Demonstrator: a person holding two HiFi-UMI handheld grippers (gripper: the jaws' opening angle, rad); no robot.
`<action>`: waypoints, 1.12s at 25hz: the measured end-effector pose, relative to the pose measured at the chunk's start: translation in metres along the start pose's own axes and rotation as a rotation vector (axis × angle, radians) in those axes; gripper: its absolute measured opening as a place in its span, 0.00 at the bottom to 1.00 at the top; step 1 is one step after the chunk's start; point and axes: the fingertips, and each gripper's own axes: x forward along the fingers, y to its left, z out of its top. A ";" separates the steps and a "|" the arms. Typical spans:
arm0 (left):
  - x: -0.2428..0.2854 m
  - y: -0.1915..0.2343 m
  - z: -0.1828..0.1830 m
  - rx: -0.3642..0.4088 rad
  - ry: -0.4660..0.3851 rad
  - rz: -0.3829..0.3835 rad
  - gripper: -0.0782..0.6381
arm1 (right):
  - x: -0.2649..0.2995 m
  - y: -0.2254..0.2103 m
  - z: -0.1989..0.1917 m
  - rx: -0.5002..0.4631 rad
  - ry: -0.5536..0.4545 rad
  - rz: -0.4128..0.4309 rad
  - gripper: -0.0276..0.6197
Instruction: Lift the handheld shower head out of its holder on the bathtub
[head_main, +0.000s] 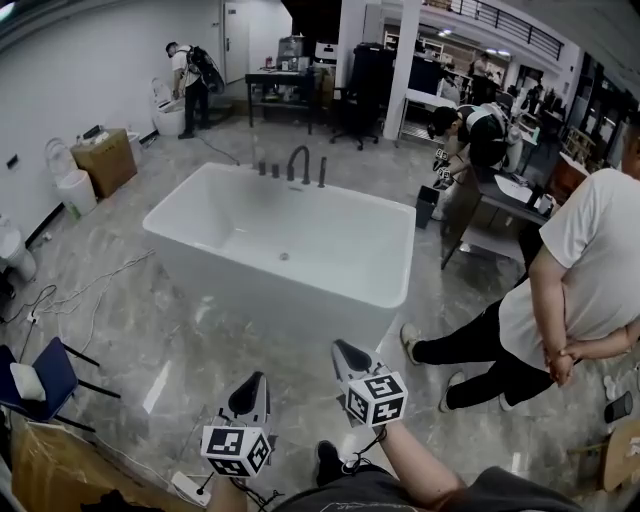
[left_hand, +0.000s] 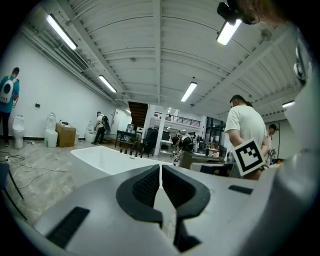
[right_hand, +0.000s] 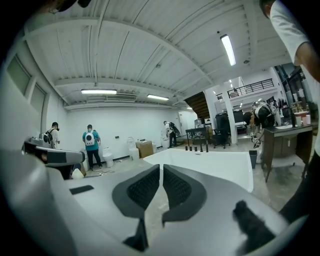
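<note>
Right gripper (head_main: 346, 352), shut and empty like the left gripper (head_main: 254, 386), sits slightly nearer the upright shower head (head_main: 322, 172), well apart across the bathtub (head_main: 260, 295).

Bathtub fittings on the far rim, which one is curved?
The spout, tallest of the row, bent over in an arch. The two short knobs left of it and the slim rod right of it stand straight.

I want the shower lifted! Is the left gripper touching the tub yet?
Apart. The head view shows a strip of floor between the left gripper and the tub.
</note>
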 end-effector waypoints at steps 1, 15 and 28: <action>0.008 0.002 0.002 -0.002 -0.001 0.008 0.15 | 0.008 -0.006 0.002 0.001 0.001 0.006 0.10; 0.137 -0.004 0.016 0.004 0.031 0.024 0.15 | 0.078 -0.113 0.011 0.055 0.024 0.030 0.10; 0.180 0.008 0.035 -0.007 0.006 0.047 0.15 | 0.100 -0.141 0.013 0.062 0.048 0.032 0.10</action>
